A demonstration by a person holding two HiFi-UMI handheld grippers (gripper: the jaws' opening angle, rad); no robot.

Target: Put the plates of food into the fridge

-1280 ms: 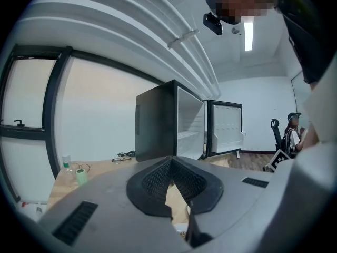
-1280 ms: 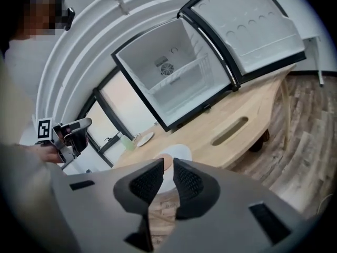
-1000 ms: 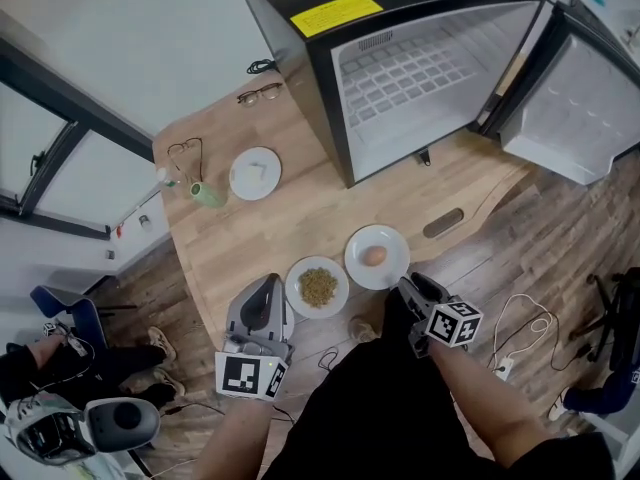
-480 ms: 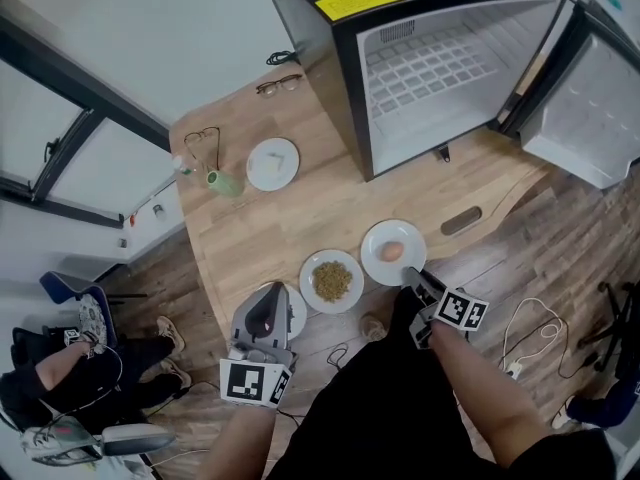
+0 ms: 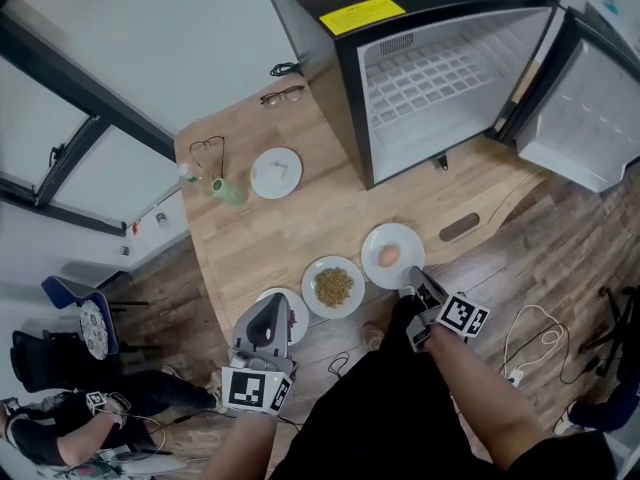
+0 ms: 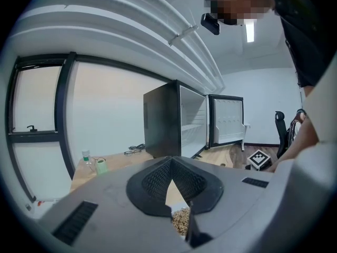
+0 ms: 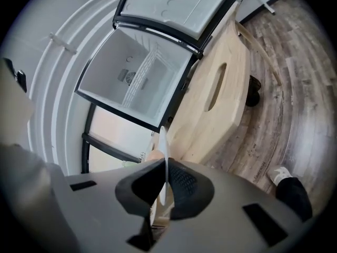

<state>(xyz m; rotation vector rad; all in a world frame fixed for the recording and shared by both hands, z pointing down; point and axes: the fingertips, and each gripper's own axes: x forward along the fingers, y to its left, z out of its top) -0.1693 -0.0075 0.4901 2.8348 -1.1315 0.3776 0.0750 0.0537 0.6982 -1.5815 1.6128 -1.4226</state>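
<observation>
Grey right gripper (image 5: 412, 278) pinched the round white egg plate (image 5: 376, 245).
Its jaws had just closed onto the rim, plate on the light wooden table (image 5: 300, 218); grey left gripper (image 5: 268, 306) stood closed, empty.

White round plate with brown egg (image 5: 376, 268) is lying flat on pale wooden table (image 5: 300, 223), just beside white round plate of brown grains (image 5: 311, 289); black fridge (image 5: 440, 78) is standing behind, door open.
</observation>
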